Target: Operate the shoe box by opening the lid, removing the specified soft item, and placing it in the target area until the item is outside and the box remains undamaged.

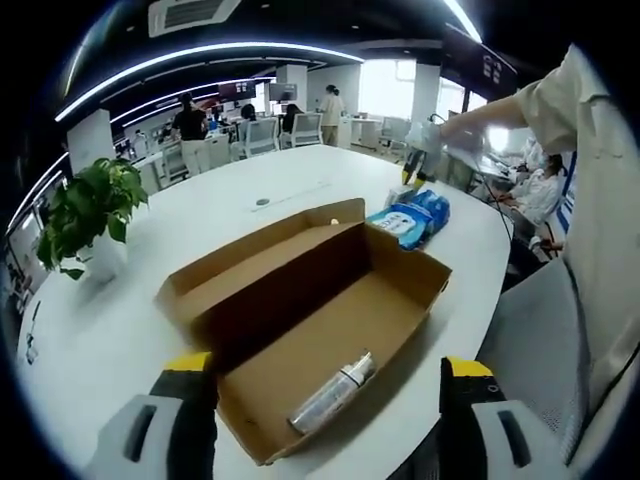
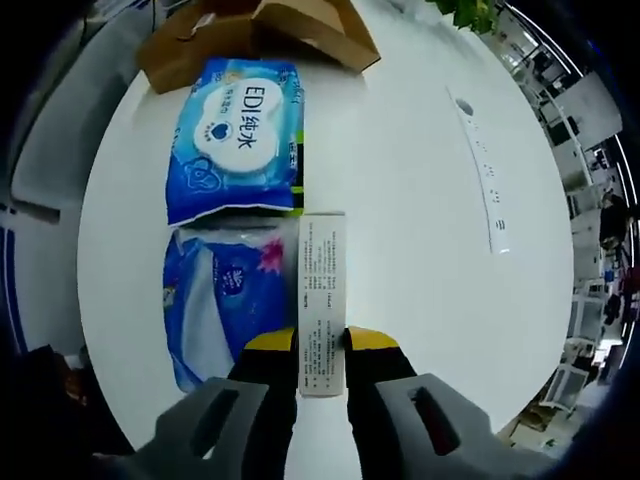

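White table (image 2: 420,200): right gripper (image 2: 322,345) apparently clamps carton (image 2: 322,300).

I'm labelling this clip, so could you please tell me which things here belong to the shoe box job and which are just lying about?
Part of the job:
shoe box, open
wet wipes pack
blue soft pack
slim white box, gripped by the right tool

Lying about:
potted plant
bottle in the box

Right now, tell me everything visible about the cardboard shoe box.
The shoe box is plain brown cardboard, lid folded open and back. It rests on the white table, looking undamaged. Inside lies a clear-wrapped cylindrical item on its side near the front corner. Blue wipe packs sit close beyond its far end. In the right gripper view a corner of it shows past the packs.
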Tool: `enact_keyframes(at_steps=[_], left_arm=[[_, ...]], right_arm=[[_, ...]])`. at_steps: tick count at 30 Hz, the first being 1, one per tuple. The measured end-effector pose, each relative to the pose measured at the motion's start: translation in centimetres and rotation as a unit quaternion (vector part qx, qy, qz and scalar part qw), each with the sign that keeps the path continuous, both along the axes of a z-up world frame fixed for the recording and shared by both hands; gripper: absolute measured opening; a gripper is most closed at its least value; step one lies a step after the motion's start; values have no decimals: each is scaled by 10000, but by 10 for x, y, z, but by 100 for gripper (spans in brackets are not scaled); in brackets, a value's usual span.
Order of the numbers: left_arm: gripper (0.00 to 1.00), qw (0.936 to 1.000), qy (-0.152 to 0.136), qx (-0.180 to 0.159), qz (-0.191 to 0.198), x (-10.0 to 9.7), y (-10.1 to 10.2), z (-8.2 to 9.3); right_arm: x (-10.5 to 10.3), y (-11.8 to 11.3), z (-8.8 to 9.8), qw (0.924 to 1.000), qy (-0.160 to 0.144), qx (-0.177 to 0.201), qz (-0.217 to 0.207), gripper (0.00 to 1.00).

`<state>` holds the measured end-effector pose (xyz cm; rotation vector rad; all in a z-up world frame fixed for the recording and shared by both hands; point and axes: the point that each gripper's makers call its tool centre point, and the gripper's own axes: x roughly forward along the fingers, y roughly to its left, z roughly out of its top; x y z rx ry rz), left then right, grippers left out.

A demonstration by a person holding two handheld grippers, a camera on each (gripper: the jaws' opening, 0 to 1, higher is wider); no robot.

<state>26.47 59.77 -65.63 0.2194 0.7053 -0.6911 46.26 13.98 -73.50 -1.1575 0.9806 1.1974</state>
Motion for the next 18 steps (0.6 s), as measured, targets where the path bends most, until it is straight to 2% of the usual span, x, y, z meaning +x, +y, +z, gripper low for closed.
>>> enact_keyframes(at_steps=[8, 14, 18], left_arm=[[93, 10000, 2, 44, -38, -3, 3, -1], [92, 9999, -47, 121, -84, -2, 8, 3], [90, 9997, -35, 201, -132, -3, 14, 3]], right_arm=[[1, -2, -1, 9999, -49, -123, 28, 16], [8, -3, -5, 9991, -324, -248, 108, 17], [7, -3, -6, 9992, -347, -209, 56, 21]])
